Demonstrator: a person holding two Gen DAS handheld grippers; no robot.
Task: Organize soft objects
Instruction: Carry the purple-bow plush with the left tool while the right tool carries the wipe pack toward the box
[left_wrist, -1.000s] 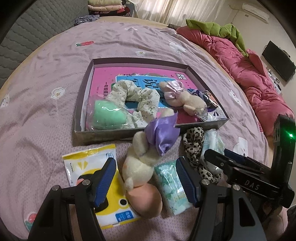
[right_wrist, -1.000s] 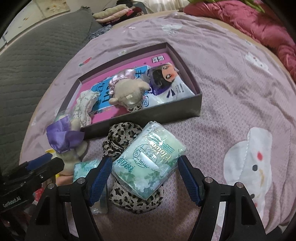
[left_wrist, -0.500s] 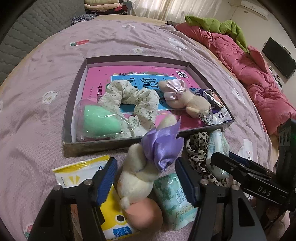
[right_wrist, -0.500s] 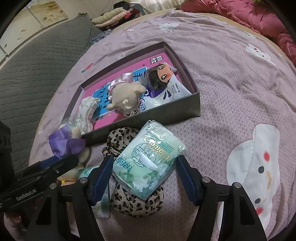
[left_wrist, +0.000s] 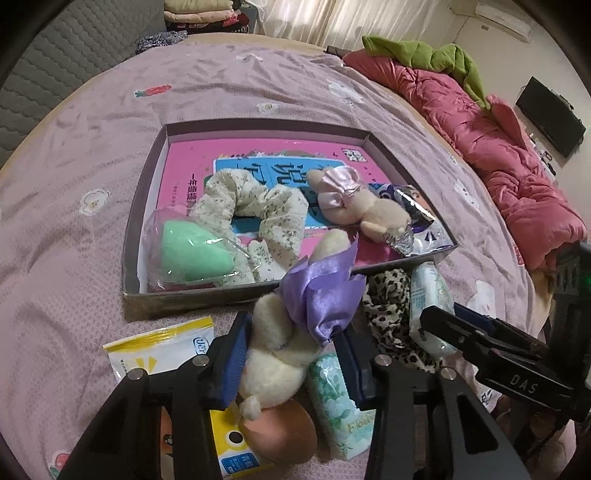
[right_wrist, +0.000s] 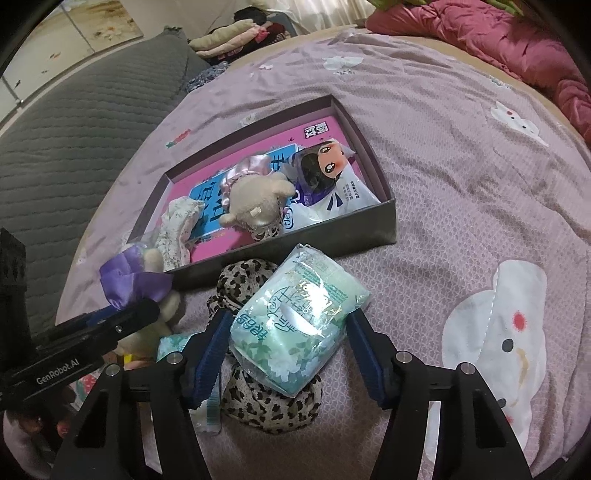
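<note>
A: Both sets of jaws narrowed since a second ago; left gripper (left_wrist: 291, 358) is closing round the plush toy with the purple bow (left_wrist: 280, 354), pads near, contact unclear.
B: Right gripper (right_wrist: 284, 354)?
A: Closing on the green tissue pack (right_wrist: 295, 325), not yet pressing; both lie just outside the box (left_wrist: 192, 299).
B: Tip?
A: Squeeze the middle; lift clear of its wall.

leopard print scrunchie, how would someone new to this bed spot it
Find the shallow dark box on the lilac bedsheet. Just outside its near wall lies the leopard print scrunchie, under the mint green tissue pack. It alone has tan fabric with black spots; the scrunchie in the box is pale floral.
</note>
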